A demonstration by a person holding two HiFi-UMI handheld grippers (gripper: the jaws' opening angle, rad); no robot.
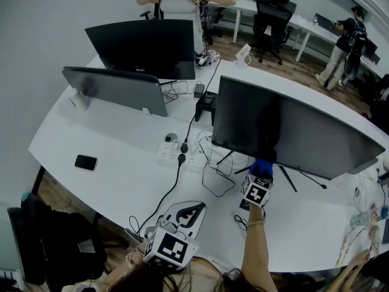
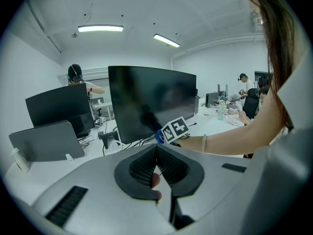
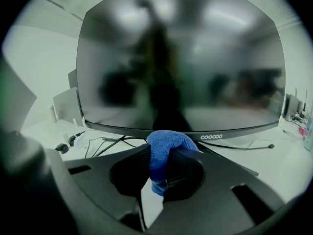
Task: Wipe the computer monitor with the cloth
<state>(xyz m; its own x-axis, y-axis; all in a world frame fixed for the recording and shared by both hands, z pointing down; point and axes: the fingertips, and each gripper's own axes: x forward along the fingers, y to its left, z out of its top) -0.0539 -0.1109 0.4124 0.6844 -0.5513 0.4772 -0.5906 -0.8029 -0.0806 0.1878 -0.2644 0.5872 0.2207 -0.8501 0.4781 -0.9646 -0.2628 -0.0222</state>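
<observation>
Left hand-held gripper (image 2: 157, 153) is clenched on nothing, low over the bench (image 1: 115, 175). In the head view the right hand-held gripper (image 1: 261, 170) hides its jaws behind its marker cube. Its own view shows them clamping the blue cloth (image 3: 164, 151) at the bottom edge of the monitor (image 3: 181, 58), contact unclear.

**One word to read: "coocaa"**

Lower centre of the right gripper view, and there it is: pale lettering (image 3: 211, 136) on the dark bottom bezel of the monitor (image 3: 181, 58), spelling "coocaa", all lower case, just right of the bezel's middle.
</observation>
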